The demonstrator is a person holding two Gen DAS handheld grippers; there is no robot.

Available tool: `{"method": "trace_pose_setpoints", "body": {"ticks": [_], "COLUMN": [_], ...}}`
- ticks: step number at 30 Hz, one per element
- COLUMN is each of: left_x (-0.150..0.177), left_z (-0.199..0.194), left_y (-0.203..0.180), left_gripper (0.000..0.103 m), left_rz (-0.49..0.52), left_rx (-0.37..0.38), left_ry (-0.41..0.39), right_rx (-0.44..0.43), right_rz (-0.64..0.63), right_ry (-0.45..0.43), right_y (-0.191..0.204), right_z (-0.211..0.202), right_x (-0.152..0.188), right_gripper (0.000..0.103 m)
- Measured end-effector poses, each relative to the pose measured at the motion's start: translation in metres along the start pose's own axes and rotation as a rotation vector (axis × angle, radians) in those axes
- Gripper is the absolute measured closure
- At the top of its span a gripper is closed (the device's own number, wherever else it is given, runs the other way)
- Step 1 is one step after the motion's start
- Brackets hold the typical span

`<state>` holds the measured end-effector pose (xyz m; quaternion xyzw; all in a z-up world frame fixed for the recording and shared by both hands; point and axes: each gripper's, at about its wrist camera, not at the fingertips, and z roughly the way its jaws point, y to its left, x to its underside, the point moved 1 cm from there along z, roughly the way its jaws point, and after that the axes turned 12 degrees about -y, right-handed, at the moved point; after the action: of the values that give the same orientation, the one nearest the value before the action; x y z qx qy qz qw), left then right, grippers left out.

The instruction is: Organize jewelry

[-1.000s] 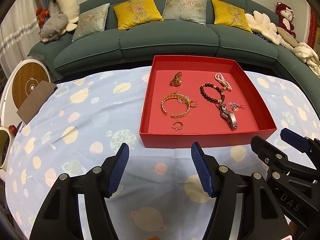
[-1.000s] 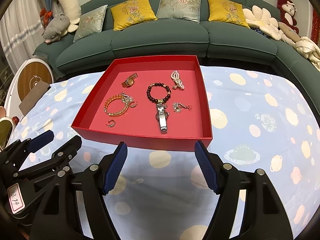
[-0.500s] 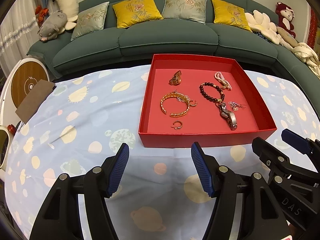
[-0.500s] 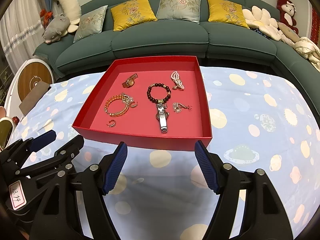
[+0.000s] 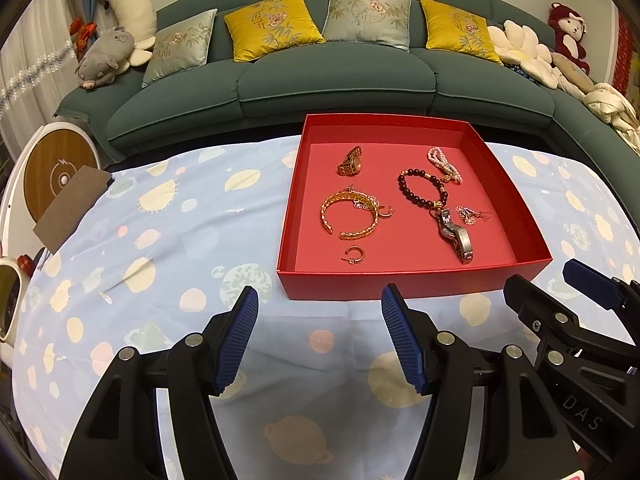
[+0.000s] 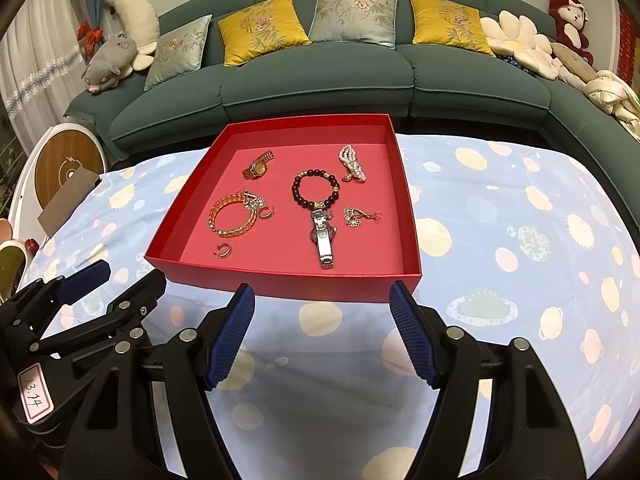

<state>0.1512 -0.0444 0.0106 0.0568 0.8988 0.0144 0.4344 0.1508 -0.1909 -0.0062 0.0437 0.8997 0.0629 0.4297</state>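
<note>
Where jewelry lies, red box (image 5: 412,280), silver watch (image 6: 325,240)

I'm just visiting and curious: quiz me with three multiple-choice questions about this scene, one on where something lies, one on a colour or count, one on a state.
1. Where does the silver watch lie?
A. in the red tray
B. on the sofa
C. on the tablecloth

2. How many yellow cushions are on the sofa?
A. one
B. two
C. four

3. The right gripper is:
A. shut on a bracelet
B. open, holding nothing
C. shut on the tray wall

Answers: 1 A, it rests on the tray floor. 2 B, two yellow among grey ones. 3 B, its blue pads stand wide apart over the cloth.
</note>
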Motion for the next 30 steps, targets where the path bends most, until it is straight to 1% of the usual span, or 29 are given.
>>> {"method": "trace_pose_setpoints", "body": {"ticks": [5, 11, 16, 30], "left_x": [-0.0003, -0.0001, -0.0002, -0.0008], "left_z": [0.0011, 0.0013, 0.0013, 0.0009], "left_y": [-0.0005, -0.0001, 0.0000, 0.0000], "left_gripper": [0.042, 0.042, 0.042, 0.043], "left_rz": [-0.003, -0.011, -0.010, -0.007], "left_rx": [-0.001, 0.006, 0.010, 0.009], "left_ry": [0.009, 0.013, 0.009, 0.006], "right_rx": [0.004, 0.024, 0.028, 0.032], "right_rz": [-0.002, -0.028, -0.020, -0.018], "right_ry": [-0.005, -0.030, -0.035, -0.040], "right_y": [0.0005, 0.0040, 0.0025, 0.0029], "right_z": [-0.0014, -0.0060, -0.0055, -0.0066], "right_x": [-0.0007, -0.0016, -0.0023, -0.0020], "right_gripper": [0.036, 0.036, 0.034, 0.033]}}
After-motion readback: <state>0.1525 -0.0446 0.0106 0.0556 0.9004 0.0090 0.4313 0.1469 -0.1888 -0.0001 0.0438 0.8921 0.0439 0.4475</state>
